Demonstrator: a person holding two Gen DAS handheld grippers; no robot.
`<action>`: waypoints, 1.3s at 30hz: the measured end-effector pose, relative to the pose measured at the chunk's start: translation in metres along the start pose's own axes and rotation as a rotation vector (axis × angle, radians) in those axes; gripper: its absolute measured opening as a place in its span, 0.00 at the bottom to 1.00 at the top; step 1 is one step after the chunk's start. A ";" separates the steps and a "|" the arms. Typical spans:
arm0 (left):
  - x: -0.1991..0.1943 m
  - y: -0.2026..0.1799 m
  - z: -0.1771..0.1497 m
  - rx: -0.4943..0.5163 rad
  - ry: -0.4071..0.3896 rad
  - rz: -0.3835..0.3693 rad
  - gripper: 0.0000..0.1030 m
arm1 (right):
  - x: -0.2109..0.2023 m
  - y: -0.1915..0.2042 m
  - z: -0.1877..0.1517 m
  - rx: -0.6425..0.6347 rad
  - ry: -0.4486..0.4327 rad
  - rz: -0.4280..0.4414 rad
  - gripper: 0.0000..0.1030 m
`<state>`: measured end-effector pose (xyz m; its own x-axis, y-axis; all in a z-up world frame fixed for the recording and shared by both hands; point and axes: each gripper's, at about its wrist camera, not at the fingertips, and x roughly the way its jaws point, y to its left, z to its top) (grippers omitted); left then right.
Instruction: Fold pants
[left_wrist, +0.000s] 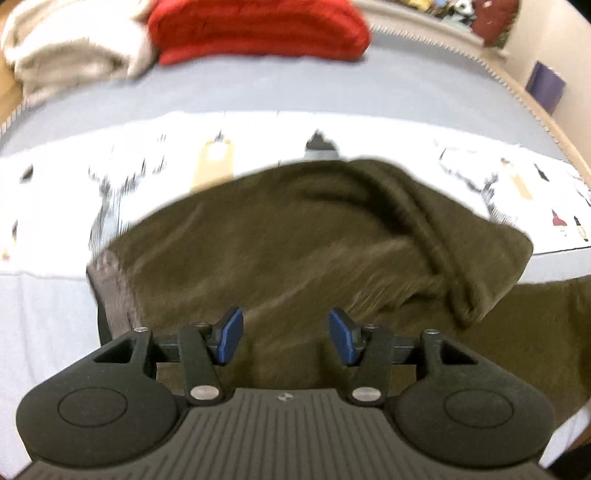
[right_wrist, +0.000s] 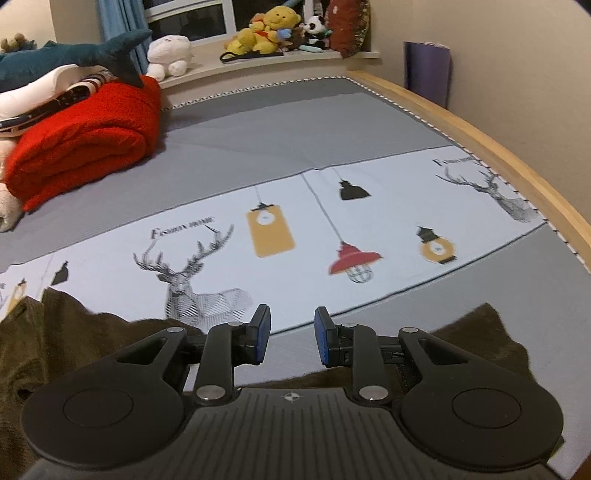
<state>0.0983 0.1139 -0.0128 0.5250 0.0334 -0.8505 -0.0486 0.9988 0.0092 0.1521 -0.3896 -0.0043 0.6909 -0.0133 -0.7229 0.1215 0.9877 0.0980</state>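
Both claws empty, left gripper (left_wrist: 286, 336) gaping over the olive pants (left_wrist: 295, 236) heaped beneath it, right gripper (right_wrist: 291, 338) narrower past their edge; I'd pinch the hem squarely first.

The pants (left_wrist: 295, 229) are soft, matt olive cloth on a smooth printed cotton bedsheet (right_wrist: 369, 122), near a nubby red blanket (right_wrist: 85, 140), while each claw (left_wrist: 286, 341) is matt black plastic with blue rubbery pads (right_wrist: 325, 341).
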 end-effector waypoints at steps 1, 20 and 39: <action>-0.003 -0.007 0.003 0.018 -0.028 -0.002 0.54 | 0.002 0.005 0.001 -0.002 -0.002 0.009 0.27; 0.007 -0.021 0.048 -0.187 -0.147 -0.037 0.65 | 0.059 0.098 0.028 -0.110 -0.021 0.201 0.26; 0.017 -0.020 0.054 -0.277 -0.163 0.003 1.00 | 0.188 0.149 0.018 -0.193 0.236 0.266 0.48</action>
<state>0.1538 0.0965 0.0012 0.6528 0.0640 -0.7548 -0.2680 0.9515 -0.1511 0.3128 -0.2476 -0.1134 0.4946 0.2604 -0.8292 -0.1908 0.9633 0.1887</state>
